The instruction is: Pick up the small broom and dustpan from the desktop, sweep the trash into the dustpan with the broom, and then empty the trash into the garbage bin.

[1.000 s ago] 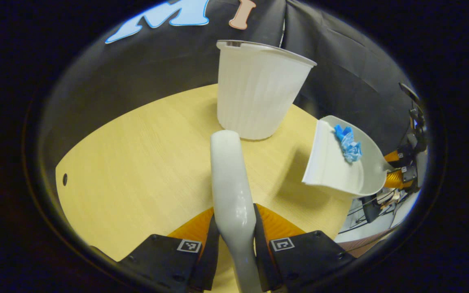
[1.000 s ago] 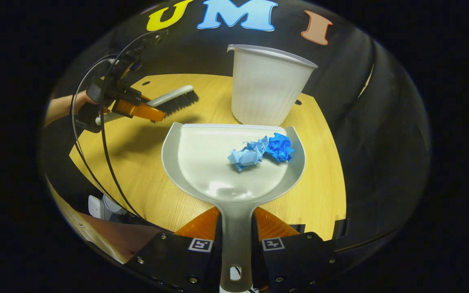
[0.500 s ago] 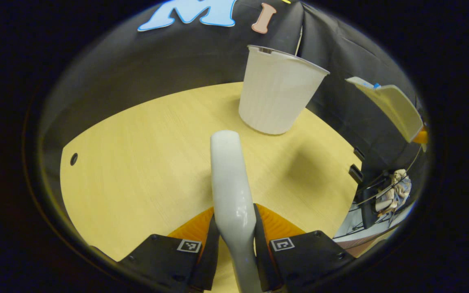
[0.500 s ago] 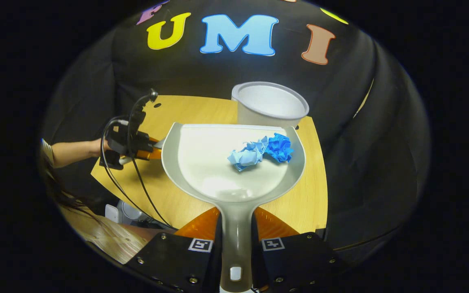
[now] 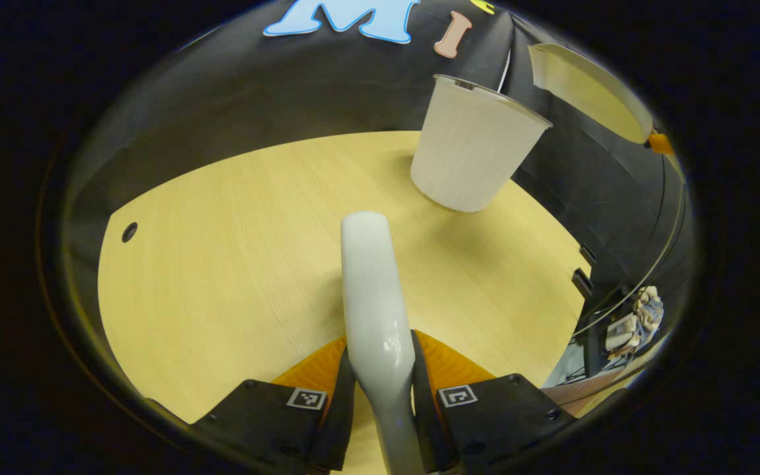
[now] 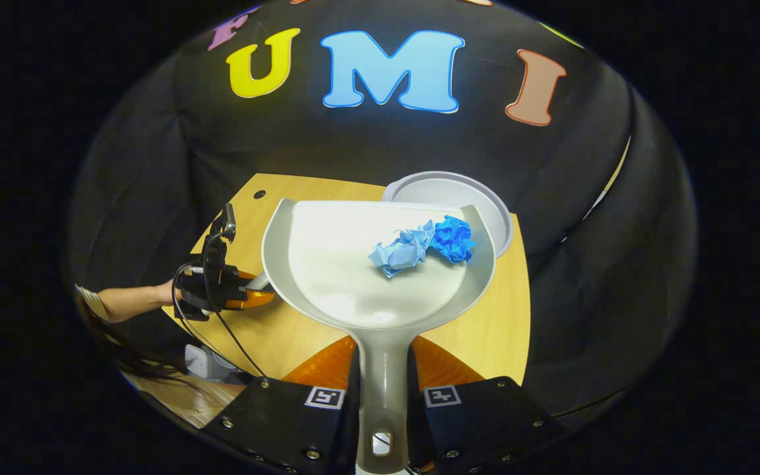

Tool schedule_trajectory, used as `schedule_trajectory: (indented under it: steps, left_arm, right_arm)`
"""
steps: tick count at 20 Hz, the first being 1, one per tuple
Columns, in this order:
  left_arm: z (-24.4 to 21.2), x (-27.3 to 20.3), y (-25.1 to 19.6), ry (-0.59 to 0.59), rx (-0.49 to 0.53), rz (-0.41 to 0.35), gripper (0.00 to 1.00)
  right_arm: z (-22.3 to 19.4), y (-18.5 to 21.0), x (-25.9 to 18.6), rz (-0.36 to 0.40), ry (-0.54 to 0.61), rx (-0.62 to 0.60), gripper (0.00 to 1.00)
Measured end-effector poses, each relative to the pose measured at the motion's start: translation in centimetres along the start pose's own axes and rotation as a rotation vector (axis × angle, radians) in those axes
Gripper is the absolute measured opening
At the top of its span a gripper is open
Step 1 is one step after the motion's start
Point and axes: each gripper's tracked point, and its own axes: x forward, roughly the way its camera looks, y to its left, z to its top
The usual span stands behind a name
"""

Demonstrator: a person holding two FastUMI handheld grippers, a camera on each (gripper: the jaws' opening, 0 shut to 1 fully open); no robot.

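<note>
The right gripper [image 6: 383, 396] is squeezing the dustpan [image 6: 353, 277] handle and has been lifting it higher; it is now hanging above the bin [image 6: 485, 211], with the blue paper balls [image 6: 423, 244] still inside. The left gripper [image 5: 380, 396] is still squeezing the broom [image 5: 373, 297] handle over the middle of the yellow table [image 5: 221, 251]. The bin is standing near the table's far edge, by the black cloth wall [image 5: 287, 86].

Overhead light falls evenly on the counter [image 5: 221, 264], casts a soft shadow beside the garbage bin [image 5: 475, 155] and a glare patch on the dustpan [image 6: 353, 264], while fisheye distortion bends and darkens both views' edges; focus is sharp.
</note>
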Motion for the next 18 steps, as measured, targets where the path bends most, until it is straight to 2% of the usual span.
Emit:
schedule_trajectory:
  steps: [3,7,8,9,12,18]
  left_arm:
    - [-0.1,-0.6,0.8,0.002,0.007,0.017,0.48]
    - [-0.9,-1.4,0.6,0.032,-0.019,0.001,0.47]
    - [-1.2,-1.6,0.6,0.034,-0.023,-0.003,0.50]
    - [-1.2,-1.7,0.7,0.036,-0.028,-0.004,0.45]
    - [-1.6,-1.8,1.0,0.046,-0.048,-0.003,0.50]
    - [-1.6,-1.6,1.1,0.045,-0.061,-0.006,0.47]
  right_arm:
    - [1.9,0.4,1.8,0.089,0.066,0.112,0.29]
    - [5.3,0.5,3.3,0.214,0.106,0.341,0.29]
    - [6.0,0.2,3.7,0.234,0.105,0.394,0.29]
    - [6.7,-0.2,4.1,0.250,0.100,0.440,0.29]
    - [8.1,-0.8,5.1,0.299,0.077,0.594,0.29]
    - [11.3,-1.3,5.6,0.509,-0.043,0.955,0.29]
